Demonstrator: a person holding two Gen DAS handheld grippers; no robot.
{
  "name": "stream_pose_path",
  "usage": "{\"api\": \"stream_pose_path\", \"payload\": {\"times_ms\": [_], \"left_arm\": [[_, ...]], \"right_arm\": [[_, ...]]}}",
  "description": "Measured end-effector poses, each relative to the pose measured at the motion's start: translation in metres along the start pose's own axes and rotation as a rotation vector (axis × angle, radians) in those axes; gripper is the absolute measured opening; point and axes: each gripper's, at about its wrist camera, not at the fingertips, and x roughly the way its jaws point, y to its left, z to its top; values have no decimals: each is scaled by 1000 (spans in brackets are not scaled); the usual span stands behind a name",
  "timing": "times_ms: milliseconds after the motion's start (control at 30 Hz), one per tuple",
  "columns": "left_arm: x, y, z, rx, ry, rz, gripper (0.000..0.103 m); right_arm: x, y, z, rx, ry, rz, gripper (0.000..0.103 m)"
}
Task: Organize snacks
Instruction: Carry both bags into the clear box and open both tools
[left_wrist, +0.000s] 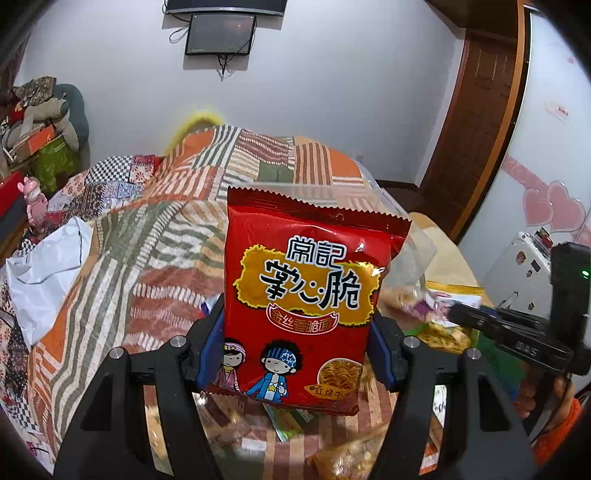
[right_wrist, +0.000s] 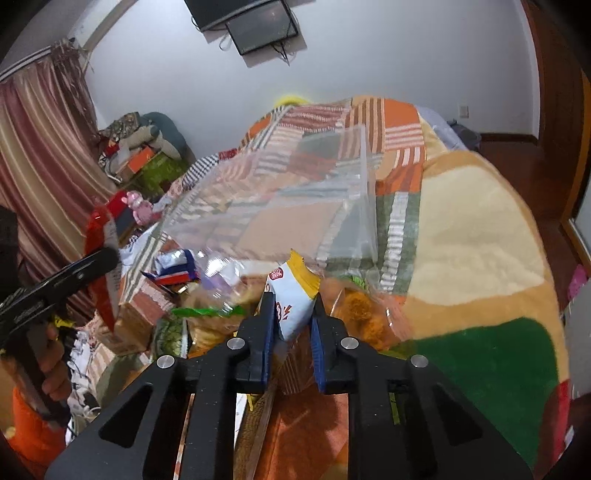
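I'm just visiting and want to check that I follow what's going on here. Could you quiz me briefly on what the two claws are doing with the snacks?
1. True or false: the left claw grips the red noodle-snack packet upright.
2. What does the right claw hold? A) a green bottle B) a white and yellow packet C) nothing
3. Fill in: the snacks lie on a patchwork ____.

Key: 1 true; 2 B; 3 blanket.
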Motion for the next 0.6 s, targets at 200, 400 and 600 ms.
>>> {"api": "stream_pose_path", "payload": {"times_ms": [200,400,600], "left_arm": [[0,0,28,-6,-41,6,66],[10,-3,54,9,-61,18,66],[32,-2,76,17,-43,37,66]], "right_arm": [[-27,7,21,-38,-91,-5,14],[-32,14,46,-57,-172,0,14],[-17,20,71,-69,-211,-2,14]]}}
